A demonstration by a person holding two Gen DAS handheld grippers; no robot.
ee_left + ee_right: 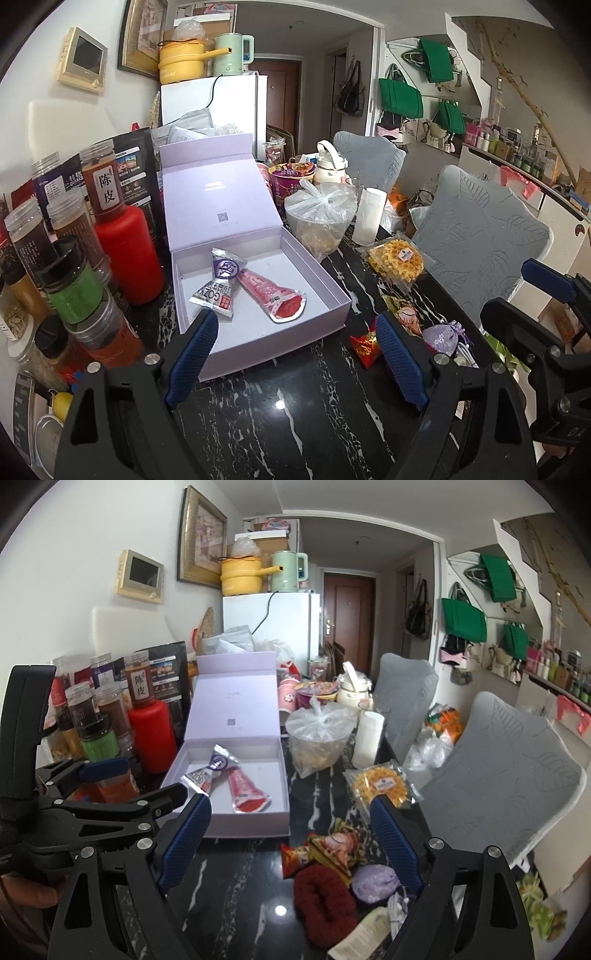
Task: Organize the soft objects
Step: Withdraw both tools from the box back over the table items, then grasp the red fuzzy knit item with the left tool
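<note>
On the black marble worktop [258, 424] sat an open lilac box [332, 291] holding two sachets [273, 291] (overlapping). Left hand-held gripper [295, 354] and right hand-held gripper [291, 842] both released, empty; red scrunchie [325, 901] lay outside the box.

**What I can read from where my fingers point**

On the tall amber jar [104, 184] at the left of my table, a white label carries two Chinese characters, 陈皮, one above the other; I read the same label from my right-hand camera.

Inside the open lavender box [258, 295], the silver and purple packet [218, 284] shows the letters "GOZK", upside down to me, and a round purple badge bearing one white character.

The box's raised lid [218, 192] has a small QR code, too fine for me to scan.

The yellow pot [181, 62] on the white fridge shows pale lettering ending in "oker".

The waffle bag's [397, 264] dark sticker is too small to read.
</note>
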